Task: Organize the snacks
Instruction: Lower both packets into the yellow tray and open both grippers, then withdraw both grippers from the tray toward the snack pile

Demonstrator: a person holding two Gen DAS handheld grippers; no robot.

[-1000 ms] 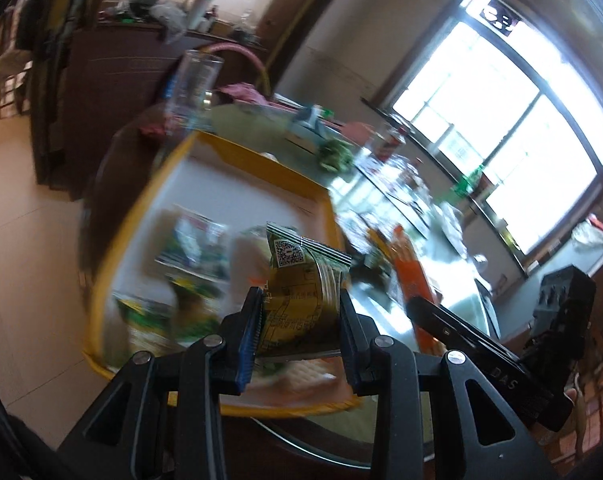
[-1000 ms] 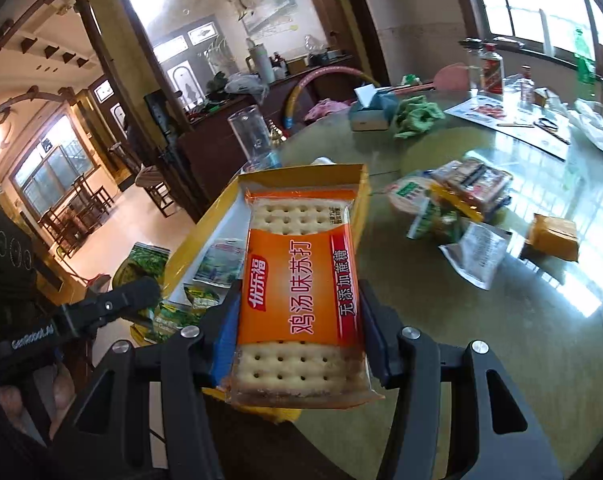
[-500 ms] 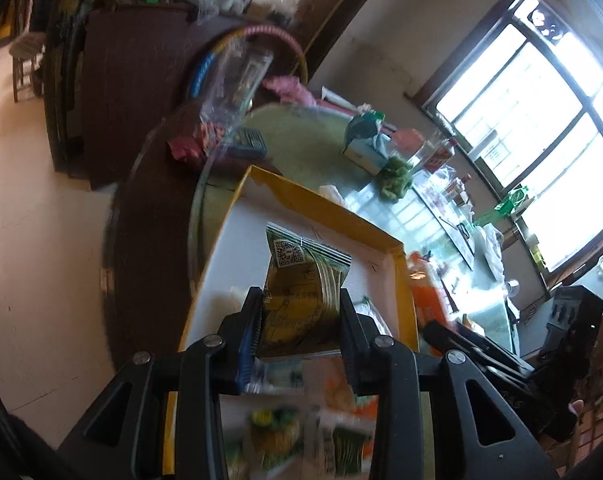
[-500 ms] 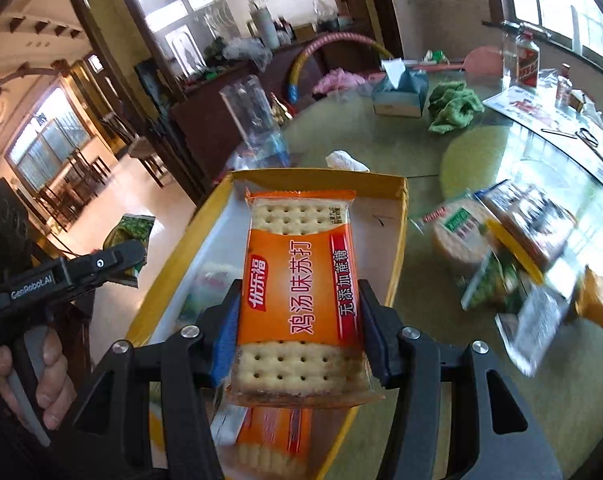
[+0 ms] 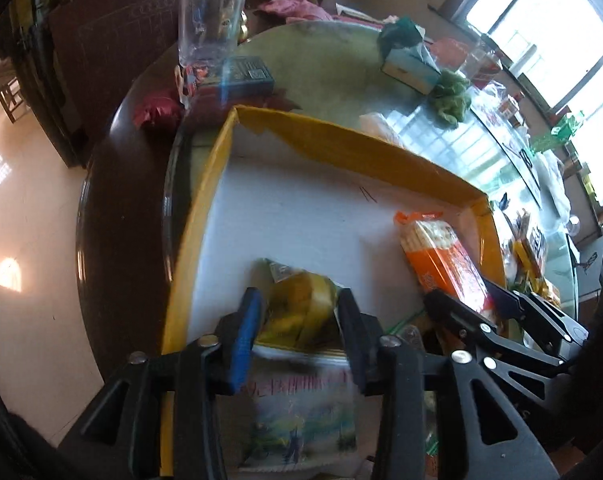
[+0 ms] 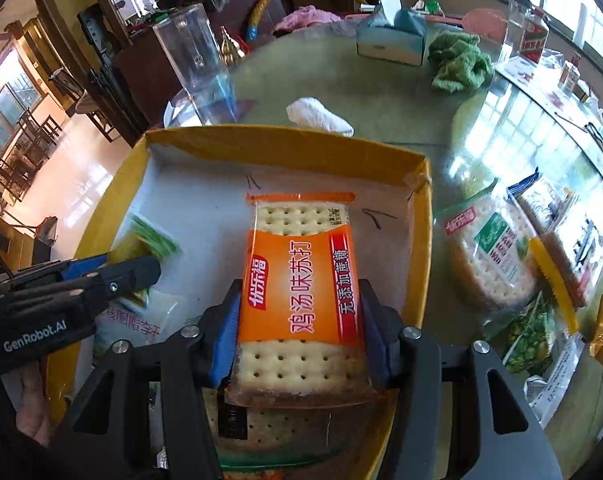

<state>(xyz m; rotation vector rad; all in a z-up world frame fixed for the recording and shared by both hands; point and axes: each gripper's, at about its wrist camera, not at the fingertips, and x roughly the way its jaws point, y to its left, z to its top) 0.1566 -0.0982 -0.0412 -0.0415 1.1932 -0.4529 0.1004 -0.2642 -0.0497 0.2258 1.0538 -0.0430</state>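
Right wrist: right gripper clamping orange cracker pack over yellow tray; left gripper pinching yellow snack packet.

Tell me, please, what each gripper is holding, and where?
Left gripper: small yellow-green snack packet, by its sides. Right gripper: orange soda cracker pack, by its long edges.

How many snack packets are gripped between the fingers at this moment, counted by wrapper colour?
Orange cracker packet: 1, in the right gripper
Yellow-green snack pouch: 1, in the left gripper
Total: 2
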